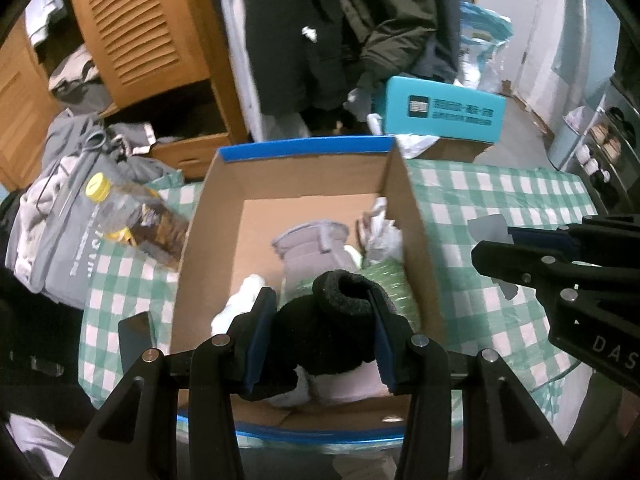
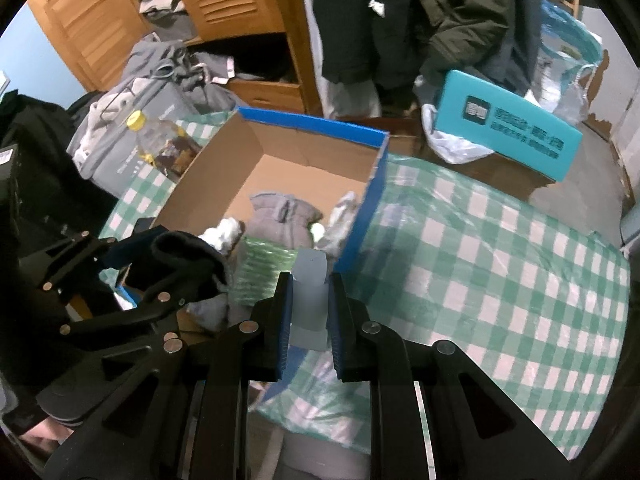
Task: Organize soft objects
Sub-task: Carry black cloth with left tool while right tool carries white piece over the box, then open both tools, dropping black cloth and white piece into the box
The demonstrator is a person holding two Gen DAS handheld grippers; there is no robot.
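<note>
The left tongs (image 1: pixel 324 332) clamp a black knit item (image 1: pixel 332 320) low in the frame, over the cardboard box (image 1: pixel 304 172); the right tongs (image 2: pixel 308 312) pinch a grey scrap (image 2: pixel 308 296). Several soft things already lie inside; these two remain.

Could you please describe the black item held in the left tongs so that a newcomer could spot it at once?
Find the open cardboard box with the blue rim on the green checked tablecloth. Over its near end, the left tongs grip a black knitted sock. It is the only black piece among grey, white and green ones.
</note>
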